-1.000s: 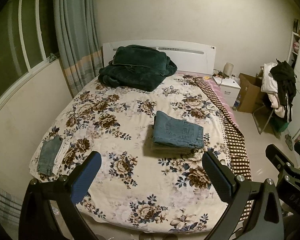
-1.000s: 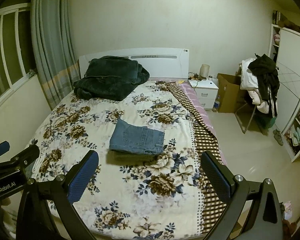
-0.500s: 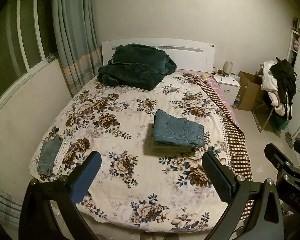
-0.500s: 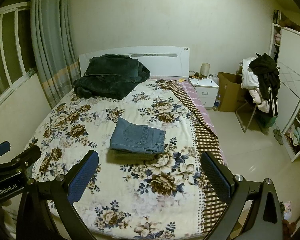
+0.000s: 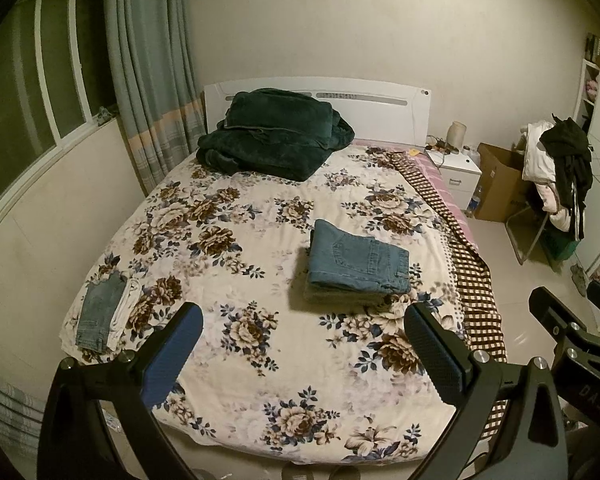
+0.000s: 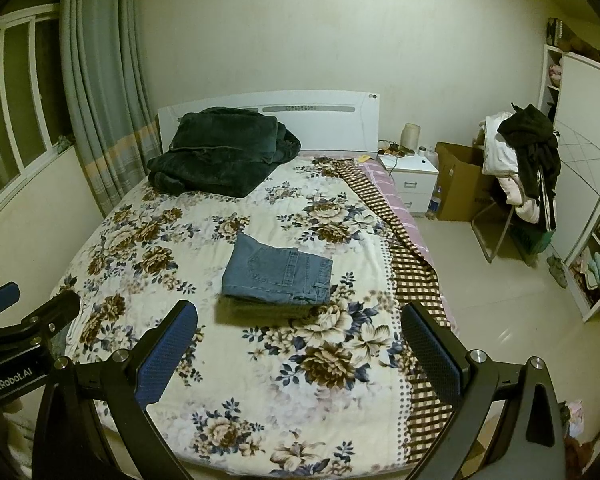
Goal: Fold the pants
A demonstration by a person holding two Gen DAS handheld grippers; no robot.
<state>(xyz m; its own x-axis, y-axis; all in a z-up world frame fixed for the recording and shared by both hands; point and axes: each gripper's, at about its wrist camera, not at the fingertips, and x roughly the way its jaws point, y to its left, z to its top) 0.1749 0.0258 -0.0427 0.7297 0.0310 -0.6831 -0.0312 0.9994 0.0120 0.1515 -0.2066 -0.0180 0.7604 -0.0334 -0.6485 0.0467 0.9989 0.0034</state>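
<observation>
A folded pair of blue jeans (image 5: 358, 258) lies in a neat rectangle on the flowered bedspread (image 5: 236, 264), right of the bed's middle; it also shows in the right wrist view (image 6: 278, 274). My left gripper (image 5: 302, 350) is open and empty, held above the foot of the bed, well short of the jeans. My right gripper (image 6: 298, 346) is open and empty too, at the same distance. The right gripper's body (image 5: 568, 328) shows at the right edge of the left wrist view, and the left gripper's body (image 6: 20, 332) at the left edge of the right wrist view.
A small folded pile of denim and white cloth (image 5: 104, 314) lies at the bed's near left corner. A dark green blanket (image 5: 274, 134) sits by the headboard. A nightstand (image 6: 414, 180), a cardboard box (image 6: 458, 182) and a clothes-laden chair (image 6: 520, 168) stand on the right.
Both views have drifted back slightly from the bed. The jeans have not moved and both grippers stay open.
</observation>
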